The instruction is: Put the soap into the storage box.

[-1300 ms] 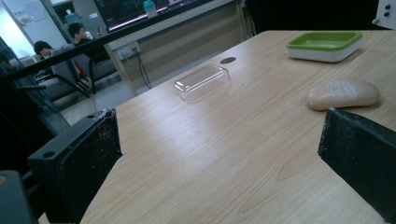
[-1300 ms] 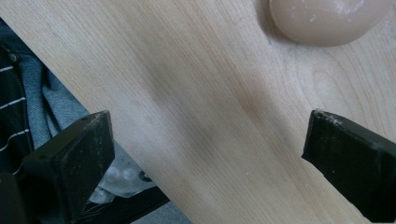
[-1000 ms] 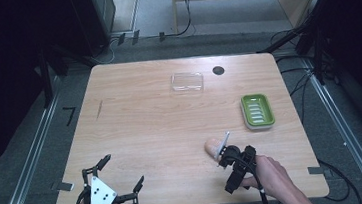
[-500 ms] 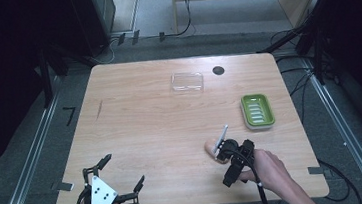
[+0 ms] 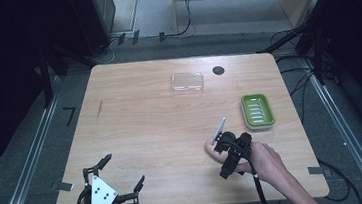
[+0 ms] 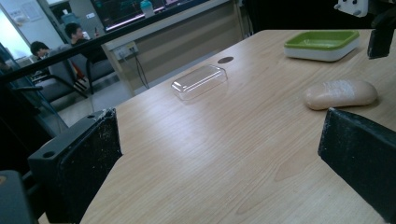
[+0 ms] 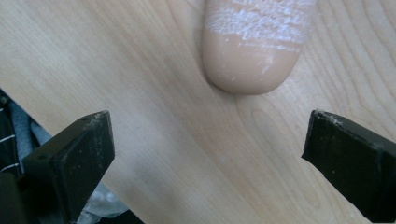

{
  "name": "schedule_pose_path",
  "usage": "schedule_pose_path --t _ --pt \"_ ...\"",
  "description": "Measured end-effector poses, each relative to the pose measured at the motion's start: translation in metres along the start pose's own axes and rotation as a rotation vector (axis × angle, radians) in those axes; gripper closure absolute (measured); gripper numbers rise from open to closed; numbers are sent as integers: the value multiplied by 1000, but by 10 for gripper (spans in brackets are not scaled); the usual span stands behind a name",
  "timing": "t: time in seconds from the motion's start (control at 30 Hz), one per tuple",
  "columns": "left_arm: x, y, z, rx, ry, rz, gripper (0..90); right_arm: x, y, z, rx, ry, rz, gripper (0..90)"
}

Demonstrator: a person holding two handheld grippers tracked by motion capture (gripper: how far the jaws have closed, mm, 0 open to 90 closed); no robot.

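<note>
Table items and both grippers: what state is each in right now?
Soap bar: lying flat on the table, not gripped.
Green soap dish: upright, empty.
Clear lid: lying on the table, off the dish.
Right gripper: open, poised over the soap.
Left gripper: open, empty.

The high view looks forward and down from above the near edge of the table (image 5: 141, 126), taking in its whole top. The left gripper view sits low at the near left corner, facing across the wood toward the far right. The right gripper view looks steeply down, very close to the surface. All three share the soap (image 7: 254, 44).
</note>
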State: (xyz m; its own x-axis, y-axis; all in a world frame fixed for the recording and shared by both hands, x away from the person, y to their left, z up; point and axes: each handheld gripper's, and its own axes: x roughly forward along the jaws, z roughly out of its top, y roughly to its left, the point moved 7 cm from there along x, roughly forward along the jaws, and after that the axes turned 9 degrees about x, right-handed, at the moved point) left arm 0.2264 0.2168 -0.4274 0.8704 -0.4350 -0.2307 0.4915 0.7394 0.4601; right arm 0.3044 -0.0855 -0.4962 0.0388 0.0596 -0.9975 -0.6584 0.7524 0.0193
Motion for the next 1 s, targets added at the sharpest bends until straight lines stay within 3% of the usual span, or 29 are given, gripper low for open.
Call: schedule_pose_path --t 0.77,1.0 --pt "0 1 0 -1 0 3 0 5 -20 31 55 -18 -17 0" --pt "-1 1 0 0 1 3 0 11 -27 38 74 5 8 0"
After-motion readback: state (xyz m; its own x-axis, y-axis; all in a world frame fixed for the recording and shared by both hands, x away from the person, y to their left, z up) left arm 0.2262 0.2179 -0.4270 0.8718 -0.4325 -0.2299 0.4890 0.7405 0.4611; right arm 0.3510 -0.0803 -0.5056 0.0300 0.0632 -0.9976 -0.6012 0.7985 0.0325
